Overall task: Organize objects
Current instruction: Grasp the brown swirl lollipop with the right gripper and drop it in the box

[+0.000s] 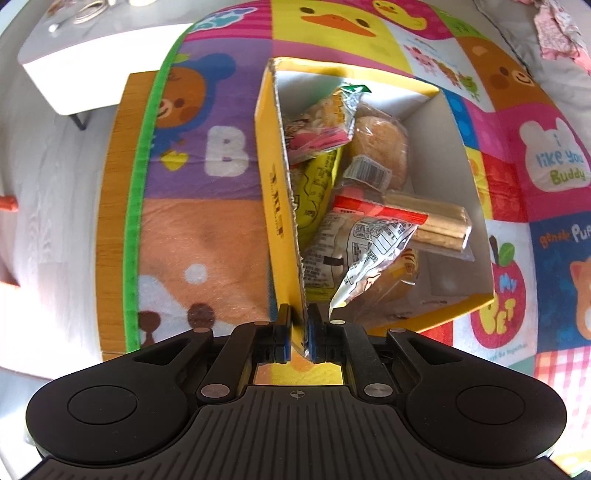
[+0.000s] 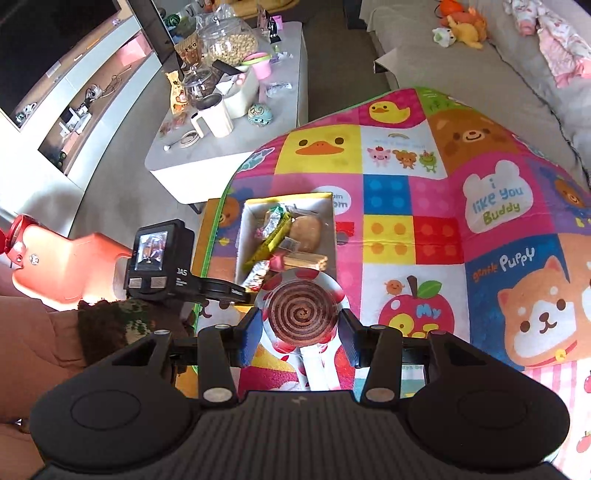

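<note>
inside one box (image 1: 277, 192) (yellow): several snacks (image 1: 376, 144).

**Bright daylight, strong fisheye bending, soft edges**

Both views are lit brightly and evenly, as by daylight. In the left wrist view, a warm patch of sun is thrown across the inner white wall of the yellow box (image 1: 439, 155), and glare is seen on the clear snack wrappers (image 1: 373, 240) inside it. The patterned mat (image 1: 207, 229) is rendered in saturated colour. Straight lines are bent heavily toward the rim of each picture, and the corners are vignetted to pale blur. In the right wrist view, the floor is shaded grey under the white table (image 2: 207, 162), and the screen (image 2: 44, 33) at upper left is left almost black. Far objects are softened slightly.
</note>
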Demonstrator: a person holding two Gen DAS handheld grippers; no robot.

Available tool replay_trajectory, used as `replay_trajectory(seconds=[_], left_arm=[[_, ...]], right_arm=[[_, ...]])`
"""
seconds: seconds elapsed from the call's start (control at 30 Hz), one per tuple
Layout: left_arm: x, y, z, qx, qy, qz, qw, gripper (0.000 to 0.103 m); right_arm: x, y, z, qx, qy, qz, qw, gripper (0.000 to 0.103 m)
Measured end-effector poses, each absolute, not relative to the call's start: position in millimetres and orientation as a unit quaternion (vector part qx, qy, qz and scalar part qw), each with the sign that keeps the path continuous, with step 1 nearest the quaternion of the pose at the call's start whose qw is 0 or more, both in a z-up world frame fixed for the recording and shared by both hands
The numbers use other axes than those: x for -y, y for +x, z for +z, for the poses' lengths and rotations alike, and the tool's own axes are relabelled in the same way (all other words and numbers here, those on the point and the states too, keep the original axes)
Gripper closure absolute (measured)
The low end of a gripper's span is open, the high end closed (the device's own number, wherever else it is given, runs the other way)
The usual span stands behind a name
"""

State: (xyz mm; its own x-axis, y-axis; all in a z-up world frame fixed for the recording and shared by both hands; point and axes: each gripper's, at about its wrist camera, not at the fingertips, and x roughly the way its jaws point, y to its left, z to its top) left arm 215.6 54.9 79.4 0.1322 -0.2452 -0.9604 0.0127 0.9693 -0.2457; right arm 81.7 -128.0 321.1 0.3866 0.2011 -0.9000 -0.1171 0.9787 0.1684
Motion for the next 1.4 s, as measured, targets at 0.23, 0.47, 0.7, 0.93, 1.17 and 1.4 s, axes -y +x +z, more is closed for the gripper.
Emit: replay_trajectory(seconds=[0.23,0.47,0.7,0.93,1.17,1.4], left_arm=[[-55.0,215.4,78.5,-0.653,-0.091,-0.092,0.747,0.092],[-58.7,214.4,77.6,-0.651,-0.103,-0.092,0.747,0.092],[-61.0,214.3,77.2,-0.651,-0.11,-0.091,0.746,0.092],[-60.7,213.6,77.3,-0.651,-0.11,-0.091,0.745,0.092],[-60.6,212.3,77.4,-0.65,-0.111,-0.091,0.746,0.092],[-64.9,210.2,76.8,-0.649,-0.12,-0.09,0.746,0.092]], right_arm=[[119.4,83.0,322.6,-0.541,0.049,0.077,0.836,0.058],[120.9,101.6,301.8,-0.559,0.102,0.05,0.821,0.058],[114.8,111.7,295.9,-0.566,0.089,0.042,0.818,0.058],[105.6,147.7,292.5,-0.567,0.084,0.039,0.818,0.058],[81.5,186.4,290.1,-0.555,0.055,0.041,0.829,0.058],[83.8,194.5,295.2,-0.52,0.061,0.05,0.851,0.037]])
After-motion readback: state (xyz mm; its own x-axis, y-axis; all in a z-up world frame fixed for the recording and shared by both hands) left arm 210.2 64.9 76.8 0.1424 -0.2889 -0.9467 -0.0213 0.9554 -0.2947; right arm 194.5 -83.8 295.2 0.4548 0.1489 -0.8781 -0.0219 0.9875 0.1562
